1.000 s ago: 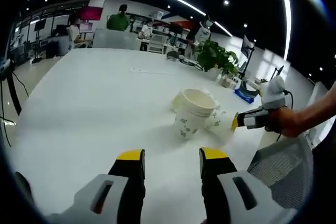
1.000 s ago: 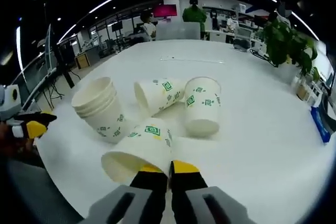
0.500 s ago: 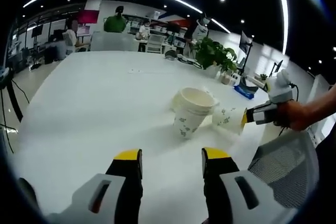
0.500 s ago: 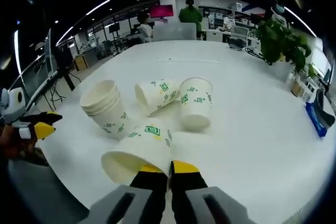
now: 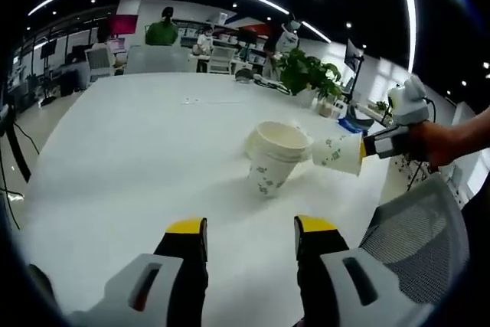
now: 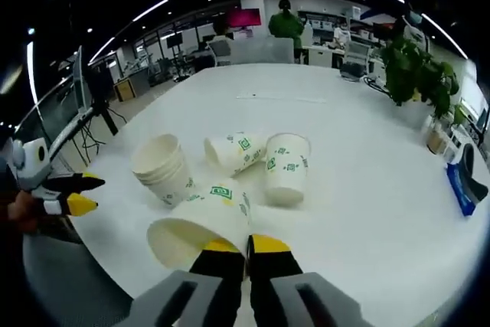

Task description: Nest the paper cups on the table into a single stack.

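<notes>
Right tongs [image 6: 236, 249] grip a cup [image 6: 200, 220] by its base, clear of the worktop [image 6: 367, 189]. Left tongs [image 5: 249, 229] open, empty. Next: align it mouth-up over the stack [image 6: 163, 167] and seat it.

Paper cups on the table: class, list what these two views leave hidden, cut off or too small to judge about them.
1. Stack, right gripper view: the nested rims blur, so its cup count is unclear.
2. Lying cup and upright cup, left gripper view: mostly hidden behind the stack.
3. Held cup, right gripper view: the grip point is hidden behind the right gripper.
4. Cup prints: too small to read.
</notes>
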`<state>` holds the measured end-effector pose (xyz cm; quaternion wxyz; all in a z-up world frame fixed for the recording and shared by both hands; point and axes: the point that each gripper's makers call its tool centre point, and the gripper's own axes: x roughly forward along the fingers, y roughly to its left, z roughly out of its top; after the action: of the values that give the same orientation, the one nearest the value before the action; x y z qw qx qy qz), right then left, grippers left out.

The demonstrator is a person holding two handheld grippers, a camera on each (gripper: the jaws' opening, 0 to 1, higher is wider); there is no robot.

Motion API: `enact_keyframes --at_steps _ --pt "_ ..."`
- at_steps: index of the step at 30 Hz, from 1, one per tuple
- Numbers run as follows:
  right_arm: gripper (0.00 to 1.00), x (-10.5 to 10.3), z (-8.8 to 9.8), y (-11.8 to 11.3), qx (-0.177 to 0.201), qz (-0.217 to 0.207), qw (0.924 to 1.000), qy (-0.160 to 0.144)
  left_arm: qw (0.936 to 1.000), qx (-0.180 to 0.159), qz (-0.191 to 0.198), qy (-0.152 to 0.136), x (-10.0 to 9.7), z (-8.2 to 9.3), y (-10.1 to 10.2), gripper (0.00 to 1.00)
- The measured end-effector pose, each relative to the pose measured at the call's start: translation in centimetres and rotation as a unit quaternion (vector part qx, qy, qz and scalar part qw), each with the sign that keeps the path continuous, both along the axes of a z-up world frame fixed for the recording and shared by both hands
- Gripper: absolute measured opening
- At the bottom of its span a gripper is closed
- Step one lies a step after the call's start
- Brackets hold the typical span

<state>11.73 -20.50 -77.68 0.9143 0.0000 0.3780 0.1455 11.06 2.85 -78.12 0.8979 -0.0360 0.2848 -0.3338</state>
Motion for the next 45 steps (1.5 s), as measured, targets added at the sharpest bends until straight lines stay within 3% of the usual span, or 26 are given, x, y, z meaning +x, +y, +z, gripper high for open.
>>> enact_keyframes --at_steps 8,12,16,30,36,39,45 --pt "0.0 1.2 2.6 1.0 -0.019 0.038 0.9991 -0.004 1.0 -0.002 0.004 0.002 0.1 -0.1 0.2 0.43" --pt "0.0 2.0 4.9 1.7 -0.026 0.062 0.9977 -0.015 1.0 -0.003 0.002 0.002 0.0 0.0 0.0 0.44" --pt "0.0 2.8 5.4 2.1 -0.021 0.067 0.9974 -0.02 1.0 -0.001 -0.003 0.003 -0.2 -0.2 -0.2 0.44" --pt "0.0 3.4 6.3 4.0 -0.006 0.098 0.9951 0.008 1.0 0.001 -0.009 0.005 -0.4 -0.2 -0.4 0.44" --pt "0.0 4.7 7.1 3.7 -0.016 0.113 0.9934 0.012 0.9999 0.001 -0.011 0.006 -0.3 -0.3 -0.5 0.44" --pt "0.0 4.9 8.6 4.8 -0.019 0.129 0.9914 0.013 0.9999 0.002 -0.014 0.005 -0.3 -0.4 -0.6 0.44" --pt "0.0 5.6 8.7 5.7 -0.043 0.166 0.9849 0.028 0.9999 0.002 -0.014 0.006 -0.4 -0.4 -0.6 0.43"
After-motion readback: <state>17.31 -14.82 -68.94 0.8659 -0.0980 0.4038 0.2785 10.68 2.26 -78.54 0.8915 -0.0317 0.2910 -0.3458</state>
